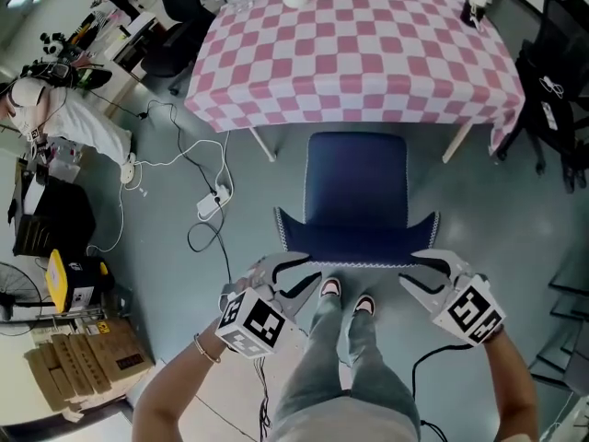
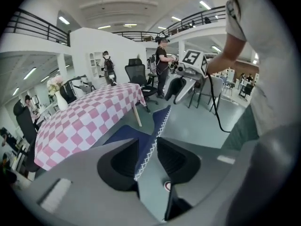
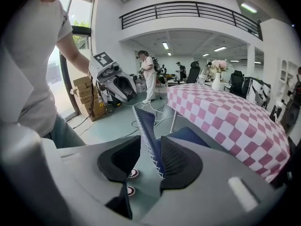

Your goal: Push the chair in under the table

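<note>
Looking steeply down on a dark blue upholstered chair (image 1: 357, 187), planted on the grey floor (image 1: 184, 265) and squarely facing the pink-and-white checked tabletop (image 1: 359, 53). Seat front right up at the hanging hem of the cloth, lined up between two white table legs (image 1: 262, 143), with the whole seat out in the open and not tucked under.

Nearest the person, the chair's backrest (image 1: 357, 244), edged in white zigzag stitching and flaring up at both corners. Just behind it, a pair of shoes (image 1: 331, 288) on the floor.

Left claw (image 1: 296, 273) at the backrest's left corner, right claw (image 1: 421, 270) at the right corner, both angled downward.

Over to the left gripper view: left claw (image 2: 146, 147) partly open, stitched edge running up between the jaws, blue fabric close to one pad, bare floor showing at the other. Straddling, not clamping.

Same story in the right gripper view: right claw (image 3: 150, 147) partly open, backrest edge standing between the jaws, hugging one pad, a clear gap at the other.

Off to the left, a white power strip (image 1: 212, 205) among loose cables.
</note>
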`<state>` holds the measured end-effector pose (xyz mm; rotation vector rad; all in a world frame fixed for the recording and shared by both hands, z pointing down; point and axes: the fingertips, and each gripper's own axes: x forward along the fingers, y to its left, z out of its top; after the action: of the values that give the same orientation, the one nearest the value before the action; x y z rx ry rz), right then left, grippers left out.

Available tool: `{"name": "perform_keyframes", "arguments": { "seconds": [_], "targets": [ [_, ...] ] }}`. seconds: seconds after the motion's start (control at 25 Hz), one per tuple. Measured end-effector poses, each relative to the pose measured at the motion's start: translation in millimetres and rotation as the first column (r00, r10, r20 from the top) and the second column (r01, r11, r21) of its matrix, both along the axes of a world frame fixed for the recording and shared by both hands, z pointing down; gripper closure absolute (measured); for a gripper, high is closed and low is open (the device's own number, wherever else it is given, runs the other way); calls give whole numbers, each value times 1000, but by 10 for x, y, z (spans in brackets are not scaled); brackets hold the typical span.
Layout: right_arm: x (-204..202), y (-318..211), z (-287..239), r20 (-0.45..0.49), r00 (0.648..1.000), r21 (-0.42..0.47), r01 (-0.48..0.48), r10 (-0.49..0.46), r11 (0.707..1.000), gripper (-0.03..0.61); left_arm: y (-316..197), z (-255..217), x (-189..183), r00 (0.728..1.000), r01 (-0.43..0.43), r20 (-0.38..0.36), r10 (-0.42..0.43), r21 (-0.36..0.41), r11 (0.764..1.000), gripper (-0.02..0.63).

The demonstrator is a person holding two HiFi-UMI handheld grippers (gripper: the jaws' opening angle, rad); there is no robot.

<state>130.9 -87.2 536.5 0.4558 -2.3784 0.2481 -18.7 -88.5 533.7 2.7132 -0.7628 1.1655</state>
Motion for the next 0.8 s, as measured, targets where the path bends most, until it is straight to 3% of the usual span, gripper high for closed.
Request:
{"name": "perform_keyframes", "arguments": {
  "seconds": [0.28, 0.64, 0.8],
  "targets": [
    [53, 58, 205, -185, 976, 55, 123, -111, 991, 460, 28, 279, 0, 961, -193, 209, 180, 40, 980, 489],
    [32, -11, 465, -319, 933, 17, 181, -167, 983, 460, -46, 546, 51, 920, -265, 295, 258, -14, 964, 483],
    [-10, -52, 572, -334, 927, -17, 175, -170, 985, 460, -73, 661, 97, 923, -249, 288, 255, -58, 967, 483]
  ]
}}
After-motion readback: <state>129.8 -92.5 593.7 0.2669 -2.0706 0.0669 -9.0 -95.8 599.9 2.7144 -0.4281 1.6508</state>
